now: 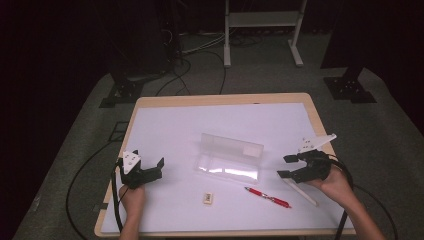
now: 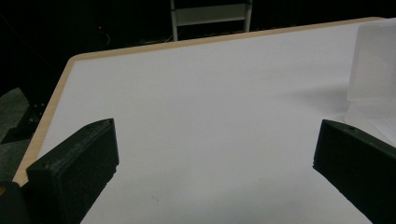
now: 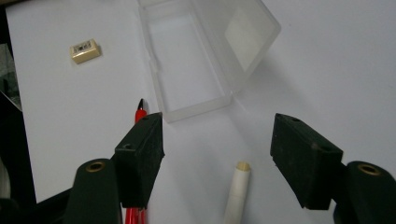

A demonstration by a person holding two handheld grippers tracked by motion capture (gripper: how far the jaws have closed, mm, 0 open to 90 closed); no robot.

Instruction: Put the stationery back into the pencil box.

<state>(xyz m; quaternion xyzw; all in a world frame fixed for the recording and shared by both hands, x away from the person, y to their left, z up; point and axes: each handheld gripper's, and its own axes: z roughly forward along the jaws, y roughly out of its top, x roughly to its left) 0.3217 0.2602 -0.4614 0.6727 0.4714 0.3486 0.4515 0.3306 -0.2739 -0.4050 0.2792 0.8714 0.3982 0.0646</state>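
Starting at the left, the left gripper (image 1: 150,167) is held wide open and empty over bare table (image 1: 165,125), apparently kept clear. At the centre, the clear plastic case (image 1: 229,159) is laid open and empty, ready for filling. Nearby, an eraser (image 1: 208,198) and red pen (image 1: 267,197) are laid. The right gripper (image 3: 217,149) is spread wide above the white stick (image 3: 238,191), nothing gripped.

Lab or studio: dark surround, stand bases (image 1: 349,89), floor cables (image 1: 200,46), white-topped table (image 1: 165,125).
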